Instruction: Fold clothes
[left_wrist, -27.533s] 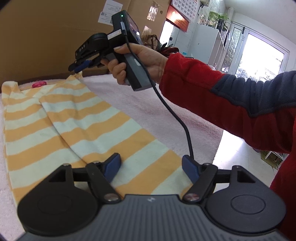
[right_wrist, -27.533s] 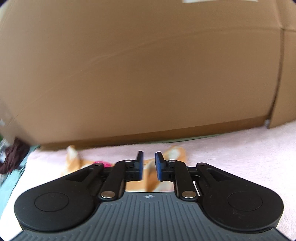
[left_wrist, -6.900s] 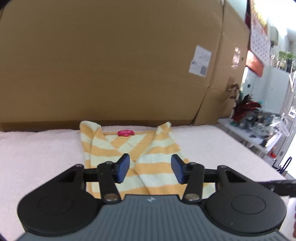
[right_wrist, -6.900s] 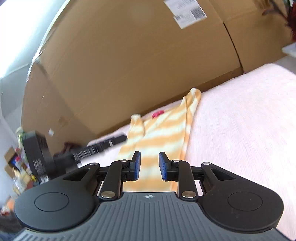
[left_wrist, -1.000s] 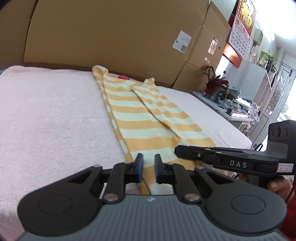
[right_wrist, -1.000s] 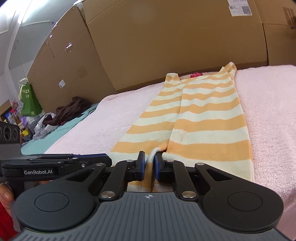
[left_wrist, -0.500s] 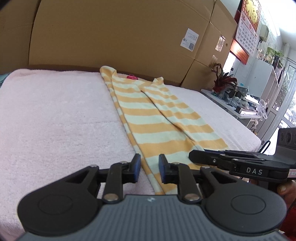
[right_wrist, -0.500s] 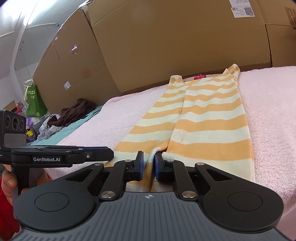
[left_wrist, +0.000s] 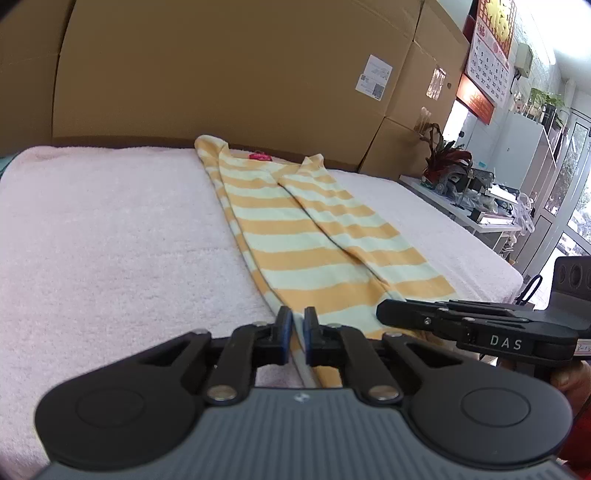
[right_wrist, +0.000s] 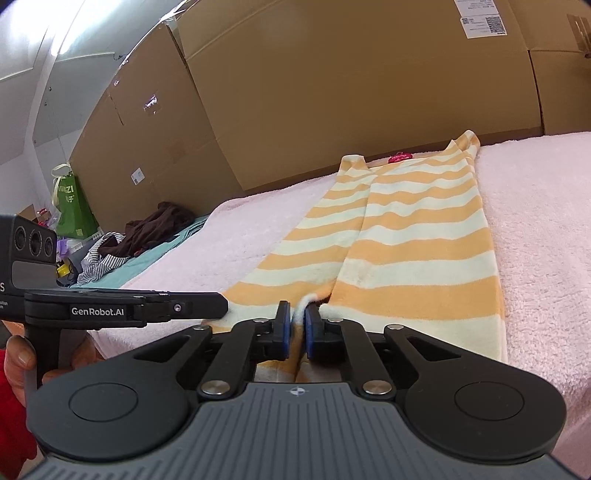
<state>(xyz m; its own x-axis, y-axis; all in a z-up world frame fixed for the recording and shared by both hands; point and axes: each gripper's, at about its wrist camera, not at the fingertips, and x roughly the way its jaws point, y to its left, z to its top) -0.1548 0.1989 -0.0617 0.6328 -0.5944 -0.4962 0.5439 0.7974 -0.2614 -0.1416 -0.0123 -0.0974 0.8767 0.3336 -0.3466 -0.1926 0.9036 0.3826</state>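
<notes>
1 striped garment; 2 hand-held grippers, left, right, each pinching hem.

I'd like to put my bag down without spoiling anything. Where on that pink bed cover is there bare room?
Two bare patches of pink cover flank the striped garment: a wide one between it and the side with the dark clothes pile, a narrower one on the other side. The near hem is crowded: left gripper and right gripper both pinch it.
</notes>
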